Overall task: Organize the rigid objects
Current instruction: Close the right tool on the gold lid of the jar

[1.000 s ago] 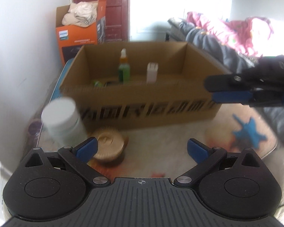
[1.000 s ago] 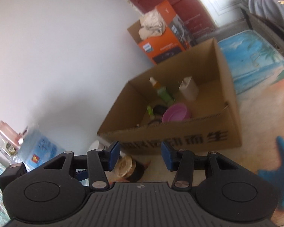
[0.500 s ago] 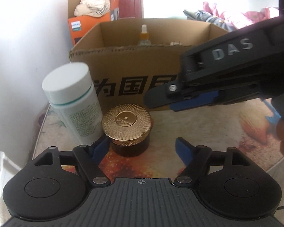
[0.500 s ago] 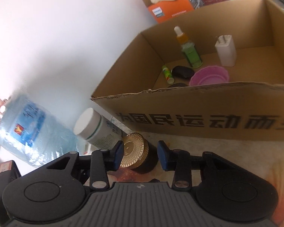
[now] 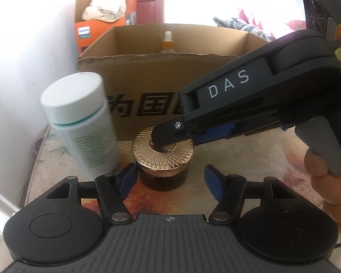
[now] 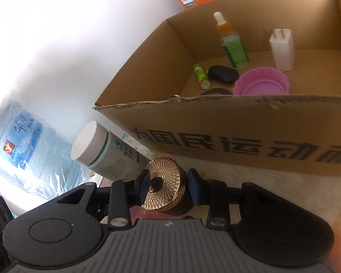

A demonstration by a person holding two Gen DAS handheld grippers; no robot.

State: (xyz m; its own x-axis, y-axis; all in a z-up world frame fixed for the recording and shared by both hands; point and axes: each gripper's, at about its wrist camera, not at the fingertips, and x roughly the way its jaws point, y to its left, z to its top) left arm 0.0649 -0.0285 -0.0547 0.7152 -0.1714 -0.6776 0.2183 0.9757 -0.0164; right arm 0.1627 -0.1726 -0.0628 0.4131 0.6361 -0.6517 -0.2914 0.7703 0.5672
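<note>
Moved: my right tool (image 6: 168, 186) now straddles the gold-lidded jar (image 6: 164, 183), fingers apart; left tool (image 5: 170, 179) apart. Advice: centre, close squarely, avoid white bottle (image 6: 100, 150).

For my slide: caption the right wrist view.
Right gripper straddles the gold-lidded jar, beside a white bottle and the cardboard box.

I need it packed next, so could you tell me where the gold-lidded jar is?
The gold-lidded jar stands on the mat before the cardboard box, right of the white bottle.
</note>
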